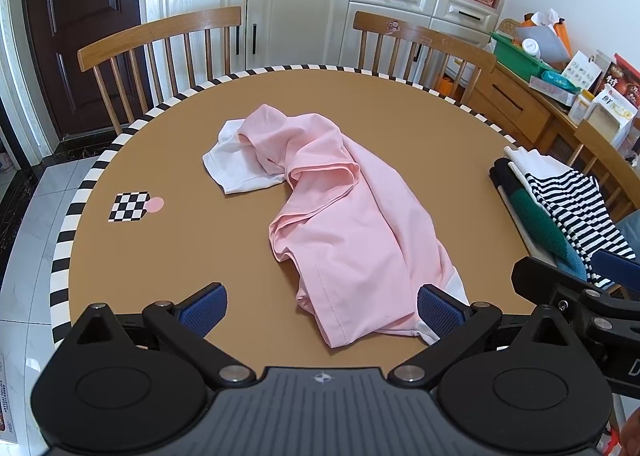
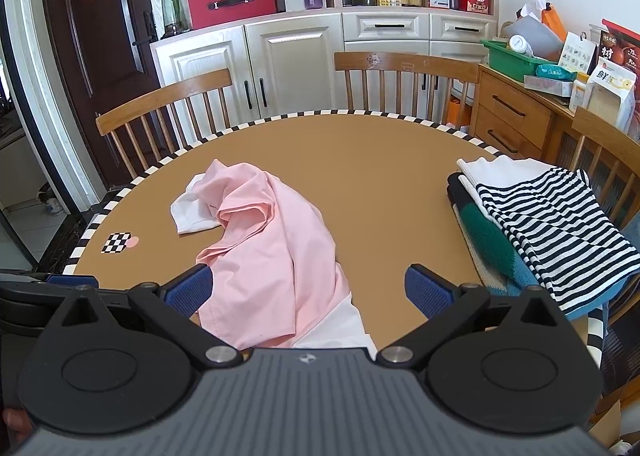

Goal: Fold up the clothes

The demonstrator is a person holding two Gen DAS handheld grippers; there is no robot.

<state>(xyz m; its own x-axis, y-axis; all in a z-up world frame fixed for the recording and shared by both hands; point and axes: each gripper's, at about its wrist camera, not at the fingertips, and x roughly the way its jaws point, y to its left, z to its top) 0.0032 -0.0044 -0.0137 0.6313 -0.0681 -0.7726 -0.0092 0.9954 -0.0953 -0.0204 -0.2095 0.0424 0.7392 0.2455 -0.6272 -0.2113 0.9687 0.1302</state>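
Leftmost, a checkerboard marker [image 1: 129, 207] lies flat on the round brown table [image 1: 400, 104]. Beside it the left gripper [image 1: 322, 308] hangs above the near edge, jaws spread wide and holding nothing. Crumpled across the table's middle sprawls the pink and white shirt [image 1: 340, 216], its hem nearest both grippers. Next, the right gripper [image 2: 308, 290] hovers over that hem, jaws likewise parted and empty. Farthest right sits a pile of folded clothes [image 2: 552, 232], a striped garment on top.
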